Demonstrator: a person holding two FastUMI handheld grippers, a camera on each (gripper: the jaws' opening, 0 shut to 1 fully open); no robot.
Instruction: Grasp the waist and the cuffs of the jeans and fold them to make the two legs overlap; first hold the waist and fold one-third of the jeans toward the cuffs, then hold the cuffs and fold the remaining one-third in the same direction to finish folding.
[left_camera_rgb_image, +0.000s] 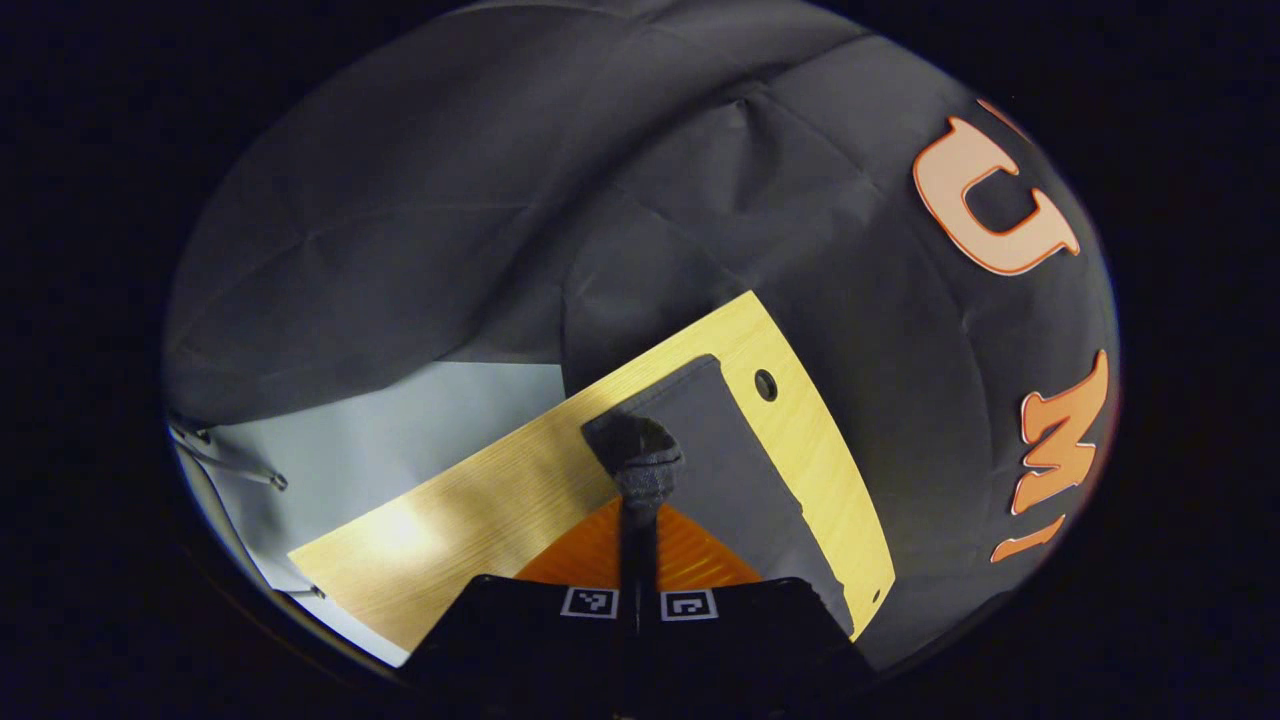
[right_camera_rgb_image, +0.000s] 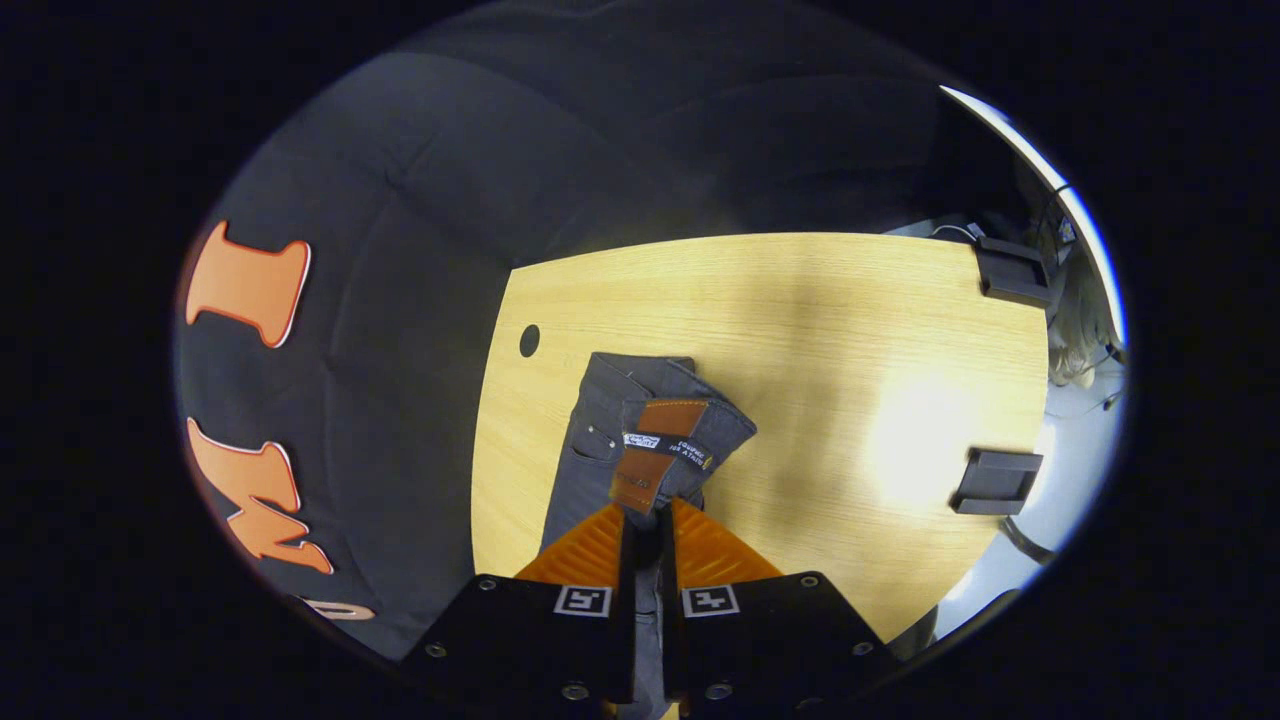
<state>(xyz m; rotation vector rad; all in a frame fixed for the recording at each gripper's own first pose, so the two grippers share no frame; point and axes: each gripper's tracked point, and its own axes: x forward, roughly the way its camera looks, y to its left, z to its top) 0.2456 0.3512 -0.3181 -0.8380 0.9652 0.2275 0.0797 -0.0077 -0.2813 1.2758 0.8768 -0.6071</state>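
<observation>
Wooden table (right_camera_rgb_image: 860, 330) bears dark grey, leg-doubled jeans (right_camera_rgb_image: 610, 420).

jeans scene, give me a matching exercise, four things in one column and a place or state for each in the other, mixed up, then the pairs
Things:
1. jeans
2. leather patch
3. round hole
4. left gripper

Places or states:
A. in the table top, near its edge by the black cloth
B. shut on a bunched end of the jeans
C. on the waist end, right ahead of the right gripper
D. lying long and narrow on the table

Pairs: 1-D, 2-C, 3-A, 4-B
</observation>
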